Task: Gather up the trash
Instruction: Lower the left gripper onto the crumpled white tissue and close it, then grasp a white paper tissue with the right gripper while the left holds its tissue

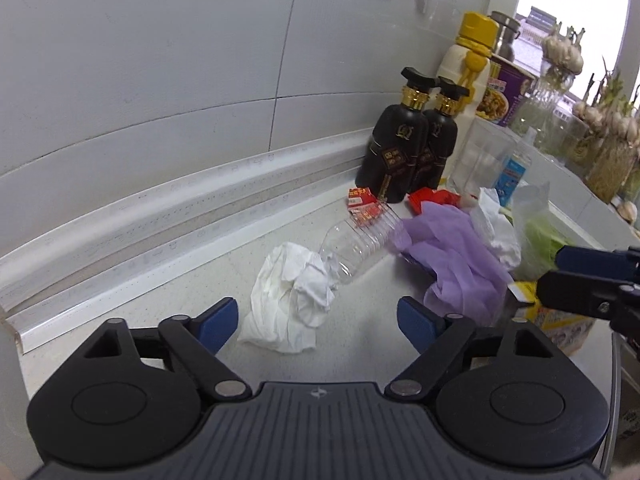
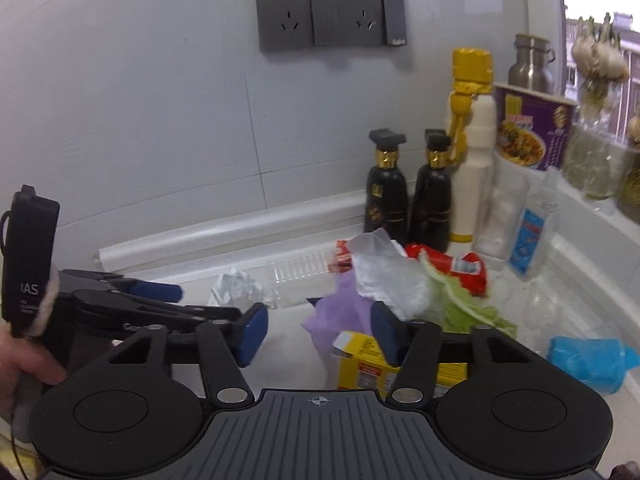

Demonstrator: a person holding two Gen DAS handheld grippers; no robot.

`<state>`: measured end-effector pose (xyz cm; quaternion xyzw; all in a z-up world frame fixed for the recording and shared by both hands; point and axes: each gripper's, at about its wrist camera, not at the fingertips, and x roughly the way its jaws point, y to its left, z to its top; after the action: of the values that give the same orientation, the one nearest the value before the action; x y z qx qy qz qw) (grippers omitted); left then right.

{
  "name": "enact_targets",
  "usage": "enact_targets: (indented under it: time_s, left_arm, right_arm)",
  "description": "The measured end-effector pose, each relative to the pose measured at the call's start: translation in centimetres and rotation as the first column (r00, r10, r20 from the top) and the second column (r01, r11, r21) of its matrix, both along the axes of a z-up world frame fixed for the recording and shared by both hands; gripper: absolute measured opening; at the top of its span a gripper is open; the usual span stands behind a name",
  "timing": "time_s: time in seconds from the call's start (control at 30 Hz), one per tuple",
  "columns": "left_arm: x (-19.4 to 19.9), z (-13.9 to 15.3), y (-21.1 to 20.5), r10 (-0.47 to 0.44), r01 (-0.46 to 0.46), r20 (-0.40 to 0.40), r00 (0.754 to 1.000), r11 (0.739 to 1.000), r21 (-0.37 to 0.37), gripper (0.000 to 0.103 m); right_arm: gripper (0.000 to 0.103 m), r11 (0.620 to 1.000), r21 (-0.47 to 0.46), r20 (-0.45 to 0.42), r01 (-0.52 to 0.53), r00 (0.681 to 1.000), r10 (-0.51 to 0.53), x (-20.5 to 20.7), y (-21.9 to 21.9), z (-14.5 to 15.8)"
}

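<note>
Trash pile: I see it heaped on the white tabletop (image 1: 360, 344) at the far right, near the wall and window sill.
Clear bottle (image 1: 360, 240): lying on its side, long axis running from near-left to far-right, red-labelled end toward the two black bottles (image 1: 404, 148).
White tissue (image 1: 292, 296): crumpled, touching the bottle's near-left end.
Purple glove (image 1: 448, 248): limp, just right of the bottle.
Left gripper (image 1: 318, 322): my fingers are spread apart with nothing between them, hovering just short of the tissue.
Right gripper (image 2: 316, 334): fingers parted, not touching anything; the yellow box (image 2: 360, 360) lies beyond the right finger.
Left wrist view only: the tissue's full spread and the bottle's open outline.
Right wrist view only: green leaf (image 2: 468, 308), red wrapper (image 2: 460, 264), blue bag (image 2: 588, 360), wall sockets (image 2: 332, 12), and a hand (image 2: 24, 368) gripping the left tool.
</note>
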<state>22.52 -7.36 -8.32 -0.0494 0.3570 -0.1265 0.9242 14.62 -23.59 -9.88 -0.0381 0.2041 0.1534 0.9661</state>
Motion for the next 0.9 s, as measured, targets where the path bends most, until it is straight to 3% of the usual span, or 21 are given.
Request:
enact_targets:
  time_s: [0.43, 0.57, 0.6, 0.73, 0.9]
  left_arm:
    - [1.7, -0.2, -0.6, 0.009, -0.009, 0.019, 1.000, 1.000, -0.019, 0.046]
    - [2.0, -0.4, -0.5, 0.016, -0.016, 0.014, 1.000, 1.000, -0.017, 0.037]
    - [2.1, -0.4, -0.5, 0.019, -0.019, 0.014, 1.000, 1.000, -0.014, 0.031]
    - [2.3, -0.6, -0.4, 0.024, -0.024, 0.009, 1.000, 1.000, -0.013, 0.018]
    - [2.3, -0.9, -0.4, 0.026, -0.026, 0.005, 1.000, 1.000, -0.018, 0.016]
  right_arm:
    - [0.045, 0.968, 0.199, -0.049, 0.156, 0.988, -0.149, 5.1, -3.5, -0.2]
    - [0.045, 0.974, 0.157, 0.001, 0.162, 0.986, -0.164, 5.1, -3.1, 0.7]
    - [0.045, 0.977, 0.137, 0.018, 0.164, 0.986, -0.168, 5.1, -2.8, 1.0]
    - [0.045, 0.983, 0.152, 0.031, 0.105, 0.993, -0.111, 4.2, -2.2, 2.2]
    - [0.045, 0.988, 0.156, 0.000, -0.013, 1.000, 0.013, 3.6, 0.0, 1.5]
